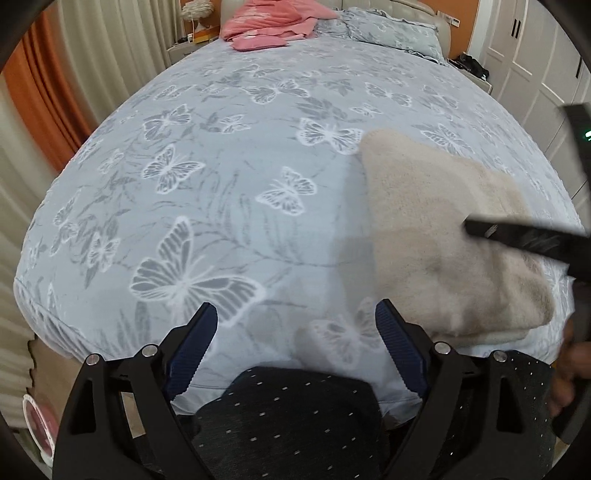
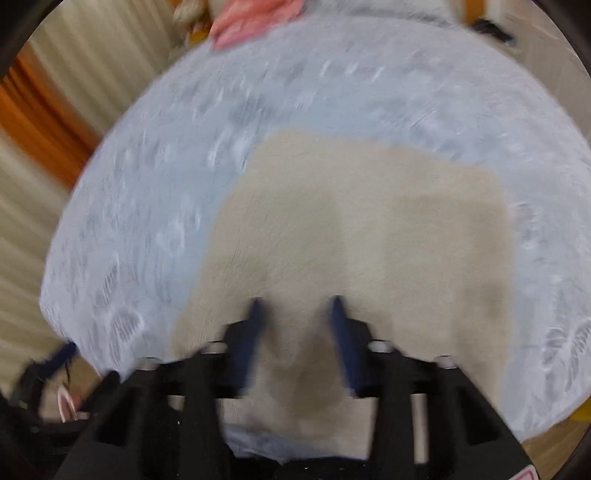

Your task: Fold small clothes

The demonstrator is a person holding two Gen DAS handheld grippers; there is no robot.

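Observation:
A beige fleece cloth (image 1: 443, 229) (image 2: 351, 221) lies folded on the near right part of the butterfly-print bed sheet (image 1: 221, 166). My left gripper (image 1: 295, 325) hangs open over the bed's near edge. Nothing is between its blue pads, and the cloth is just to its right. My right gripper (image 2: 295, 304) is over the near part of the cloth, jaws partly apart, with cloth seen between the fingers. That view is blurred. In the left wrist view one right finger (image 1: 524, 238) hovers above the cloth and casts a shadow on it.
A pile of pink clothes (image 1: 266, 26) and a pillow (image 1: 388, 29) lie at the far end of the bed. Curtains (image 1: 92, 44) hang on the left, and white wardrobe doors (image 1: 535, 55) stand on the right. The person's dark dotted clothing (image 1: 295, 417) presses against the bed's near edge.

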